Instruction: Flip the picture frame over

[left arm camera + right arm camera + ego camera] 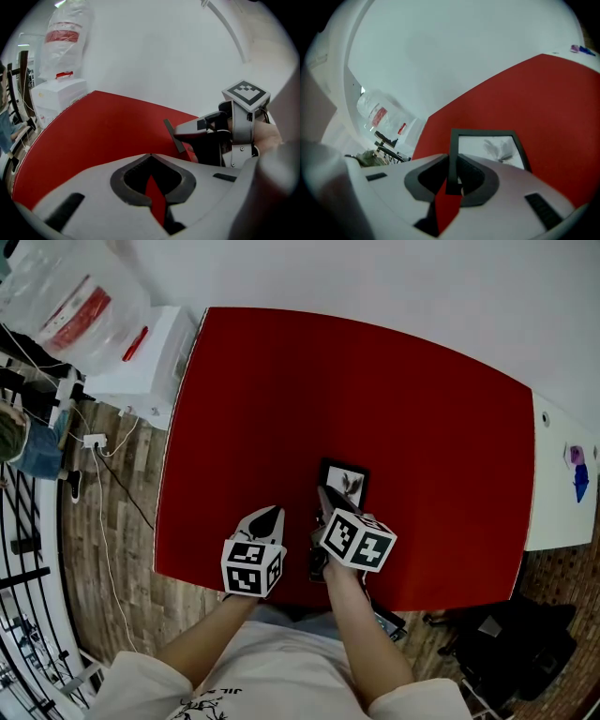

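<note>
Picture frame (345,486): small, with a black border and a pale print. The print side faces up, so it is not flipped. In the head view it sits on the red table (272,399), about 6 o'clock from the table's centre, toward your edge.

Your right gripper (329,500) comes in from the frame's 6 o'clock and is clamped on the black border by the near-left corner. In the right gripper view the frame's (487,146) left rail runs straight down between the pads of that gripper (452,164).

From the left gripper view the frame (174,136) shows edge-on as a dark strip. It is tilted, with the held end raised off the red surface. You can't tell whether the far edge touches the table.

Your left gripper (269,517) hangs at 9 o'clock of the frame, just beside the right gripper and apart from the frame. Its jaws are pressed together on nothing. In its own view (151,161) only a sliver of red table shows through the slot.

Further out:
- A white box (150,352) stands off the table's 10 o'clock corner, with a clear plastic bag (70,296) by it.
- A white side table (558,474) butts against the red one at 3 o'clock and carries a small purple-and-blue item (578,470).
- The wooden floor (112,521) shows at 9 o'clock, with a white cable trailing across it.
</note>
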{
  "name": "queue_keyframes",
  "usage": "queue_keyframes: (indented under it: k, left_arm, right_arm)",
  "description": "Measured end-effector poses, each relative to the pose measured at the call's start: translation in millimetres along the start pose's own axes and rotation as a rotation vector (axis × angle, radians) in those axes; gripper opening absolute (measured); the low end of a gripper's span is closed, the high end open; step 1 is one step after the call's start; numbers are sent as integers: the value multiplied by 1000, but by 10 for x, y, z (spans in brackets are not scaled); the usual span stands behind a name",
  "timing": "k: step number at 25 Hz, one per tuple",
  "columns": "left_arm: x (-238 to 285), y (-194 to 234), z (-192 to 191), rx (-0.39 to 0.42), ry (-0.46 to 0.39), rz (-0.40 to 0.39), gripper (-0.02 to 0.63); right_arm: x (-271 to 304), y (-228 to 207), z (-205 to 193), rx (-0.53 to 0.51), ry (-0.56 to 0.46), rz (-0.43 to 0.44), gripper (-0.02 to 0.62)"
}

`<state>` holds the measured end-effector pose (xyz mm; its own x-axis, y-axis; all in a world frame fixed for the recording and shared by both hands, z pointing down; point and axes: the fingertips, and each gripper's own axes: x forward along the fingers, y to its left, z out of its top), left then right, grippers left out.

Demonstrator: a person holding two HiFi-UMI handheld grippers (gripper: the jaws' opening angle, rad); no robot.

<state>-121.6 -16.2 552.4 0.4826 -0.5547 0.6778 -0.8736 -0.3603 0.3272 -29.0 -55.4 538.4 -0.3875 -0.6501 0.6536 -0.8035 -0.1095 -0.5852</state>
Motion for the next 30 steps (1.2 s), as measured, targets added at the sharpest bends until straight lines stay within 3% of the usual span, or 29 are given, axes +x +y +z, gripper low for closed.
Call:
queue_keyframes:
  k: [15, 24, 28, 30]
  left_arm:
    - [93, -209, -73, 21, 16, -30, 6]
    - [212, -357, -111, 28, 34, -62, 6]
    - [318, -525, -103, 75, 52, -135, 13]
    - [380, -611, -97, 112, 67, -176, 54]
  right_arm:
    - [-191, 280, 327, 349, -55, 519, 64]
    - [-261, 99, 384, 464, -67, 634, 64]
    - [-293, 55, 389, 483, -45, 641, 64]
    - [-308, 25, 394, 487, -28, 636, 64]
